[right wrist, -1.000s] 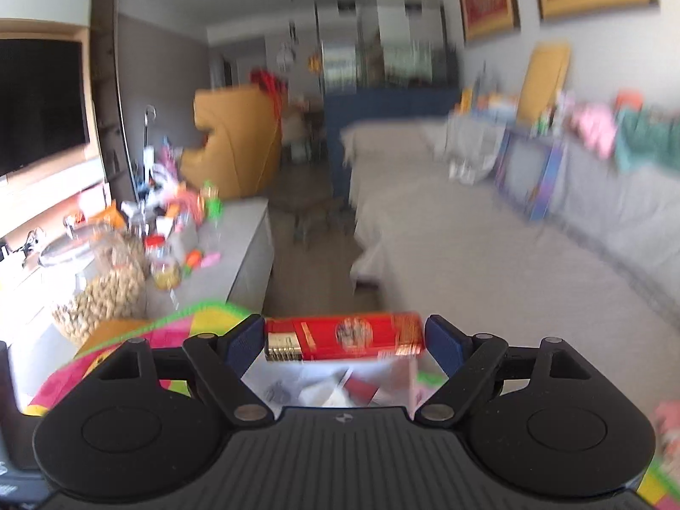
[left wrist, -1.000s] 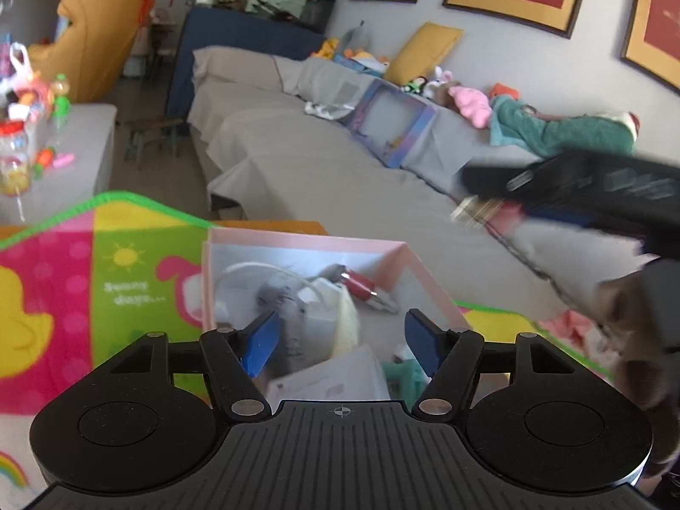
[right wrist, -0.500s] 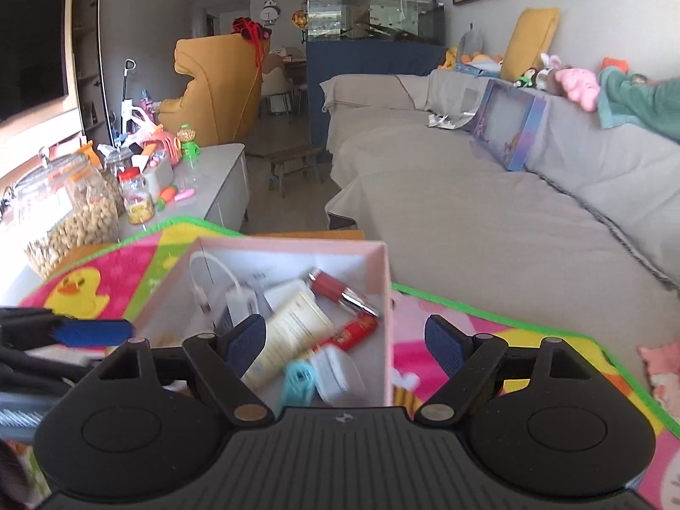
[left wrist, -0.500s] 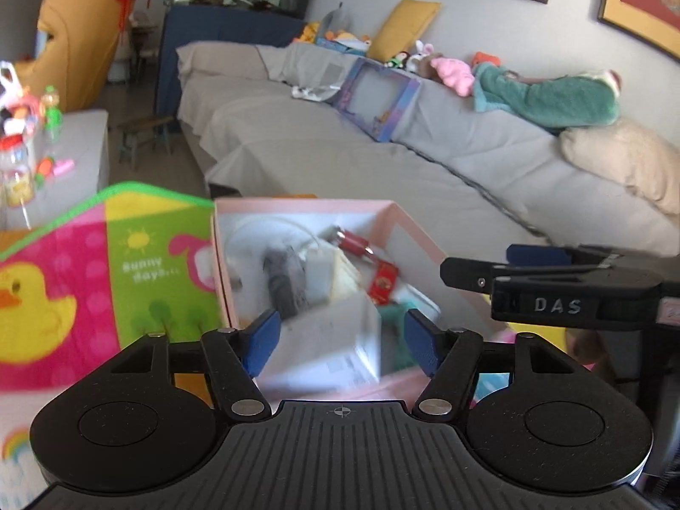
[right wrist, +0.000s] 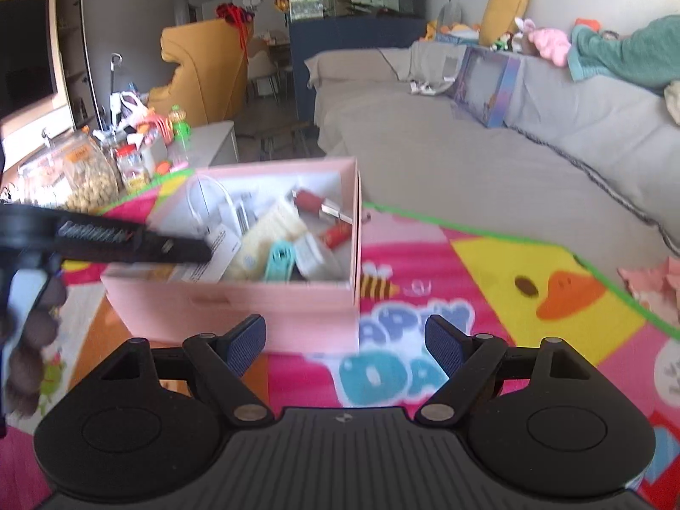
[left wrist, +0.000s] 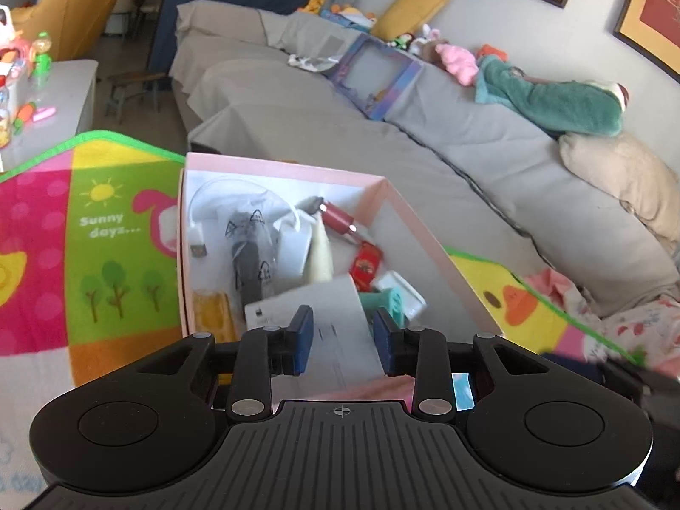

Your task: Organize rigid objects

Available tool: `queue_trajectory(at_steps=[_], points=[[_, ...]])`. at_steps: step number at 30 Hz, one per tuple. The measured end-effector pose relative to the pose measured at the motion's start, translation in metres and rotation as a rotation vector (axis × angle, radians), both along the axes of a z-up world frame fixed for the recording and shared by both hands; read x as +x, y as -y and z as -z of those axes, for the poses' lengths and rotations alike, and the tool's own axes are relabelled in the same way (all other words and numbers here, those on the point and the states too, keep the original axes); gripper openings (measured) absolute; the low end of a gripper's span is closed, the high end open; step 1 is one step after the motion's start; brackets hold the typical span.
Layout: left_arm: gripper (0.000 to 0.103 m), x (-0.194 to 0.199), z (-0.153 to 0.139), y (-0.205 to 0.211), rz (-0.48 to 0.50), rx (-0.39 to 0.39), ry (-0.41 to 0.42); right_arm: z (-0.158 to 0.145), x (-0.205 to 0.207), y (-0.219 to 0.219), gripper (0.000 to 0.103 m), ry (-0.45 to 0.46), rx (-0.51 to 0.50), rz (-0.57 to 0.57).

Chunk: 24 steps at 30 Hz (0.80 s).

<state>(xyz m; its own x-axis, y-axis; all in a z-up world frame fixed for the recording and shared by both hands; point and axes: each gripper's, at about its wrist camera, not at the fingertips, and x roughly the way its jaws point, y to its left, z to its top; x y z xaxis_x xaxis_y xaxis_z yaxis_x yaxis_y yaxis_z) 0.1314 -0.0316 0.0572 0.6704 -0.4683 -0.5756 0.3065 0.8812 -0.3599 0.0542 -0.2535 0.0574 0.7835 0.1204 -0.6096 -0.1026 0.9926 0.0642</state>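
A pink box [left wrist: 429, 250] [right wrist: 238, 301] stands on a colourful play mat. It holds several items: a white cable, a black device, a red pack [left wrist: 365, 265] [right wrist: 338, 233], a cream tube, a teal item [right wrist: 278, 261] and a white carton [left wrist: 314, 318]. My left gripper [left wrist: 343, 346] is over the box's near end with its jaws narrowed around the white carton; whether they clamp it is unclear. It shows in the right wrist view as a black bar [right wrist: 127, 242] reaching into the box. My right gripper [right wrist: 344, 340] is open and empty in front of the box.
A grey sofa [left wrist: 425, 136] with a purple toy box [left wrist: 374, 80], plush toys and a green blanket lies behind the mat. A white side table [right wrist: 204, 140] with jars and bottles stands at the left. Pink cloth [left wrist: 565, 297] lies by the sofa.
My right gripper let the red pack go into the box and drew back, open. My left gripper moved down over the white carton and narrowed its jaws around it.
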Motion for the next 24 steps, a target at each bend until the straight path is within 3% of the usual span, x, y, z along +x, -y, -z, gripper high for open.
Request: queue_trajectory(at_steps=[2, 4, 9, 11, 12, 16, 18, 20, 24], points=[[0.035, -0.011, -0.005, -0.006, -0.015, -0.022, 0.010, 0.004, -0.004, -0.002, 0.083, -0.017, 0.017, -0.004], [0.035, -0.037, -0.014, -0.015, -0.007, -0.008, 0.076, 0.010, -0.009, -0.006, 0.083, -0.038, 0.041, -0.022], [0.035, -0.115, -0.011, -0.038, -0.064, 0.215, 0.213, 0.032, -0.020, -0.038, 0.083, -0.088, -0.019, -0.089], [0.035, -0.128, 0.003, -0.047, -0.135, 0.285, 0.164, 0.041, -0.020, -0.050, 0.084, -0.113, -0.033, -0.095], [0.035, -0.131, 0.012, -0.052, -0.158, 0.285, 0.129, 0.044, -0.020, -0.057, 0.090, -0.109, -0.042, -0.085], [0.037, -0.130, 0.041, -0.053, -0.195, 0.280, 0.034, 0.050, -0.021, -0.077, 0.098, -0.074, -0.098, -0.040], [0.040, -0.130, 0.046, -0.047, -0.200, 0.279, 0.069, 0.051, -0.016, -0.073, 0.103, -0.092, -0.084, -0.014], [0.052, -0.127, 0.048, -0.039, -0.196, 0.288, 0.086, 0.051, -0.014, -0.067, 0.103, -0.094, -0.061, -0.004], [0.058, -0.126, 0.052, -0.029, -0.202, 0.313, 0.104, 0.053, -0.015, -0.068, 0.103, -0.075, -0.074, -0.010]])
